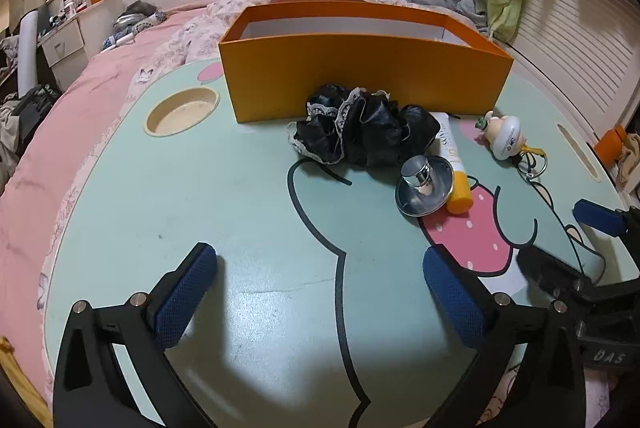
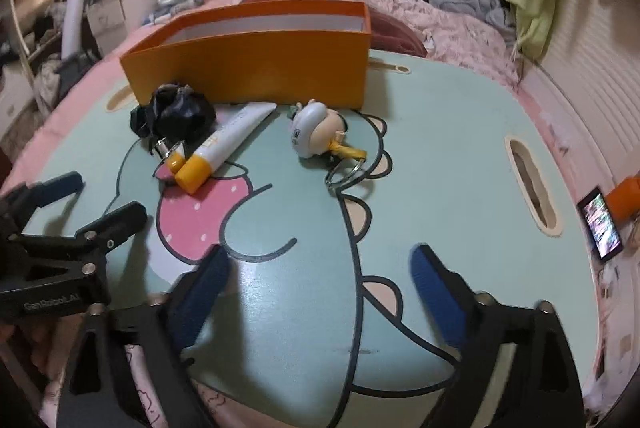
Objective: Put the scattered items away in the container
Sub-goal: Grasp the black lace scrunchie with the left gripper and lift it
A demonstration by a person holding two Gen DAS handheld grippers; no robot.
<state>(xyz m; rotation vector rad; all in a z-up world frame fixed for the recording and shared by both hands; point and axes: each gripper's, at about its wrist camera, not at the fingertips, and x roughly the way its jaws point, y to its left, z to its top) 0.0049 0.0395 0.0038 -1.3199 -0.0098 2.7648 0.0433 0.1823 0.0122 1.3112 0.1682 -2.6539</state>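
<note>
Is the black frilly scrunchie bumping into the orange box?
Touching. The left wrist view shows the black scrunchie pressed against the orange box's front wall, no table showing between them.

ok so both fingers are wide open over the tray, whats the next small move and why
Probably ease the right gripper forward to the doll keychain: it lies alone and nearest, while the orange box looks empty as far as shows.
</note>
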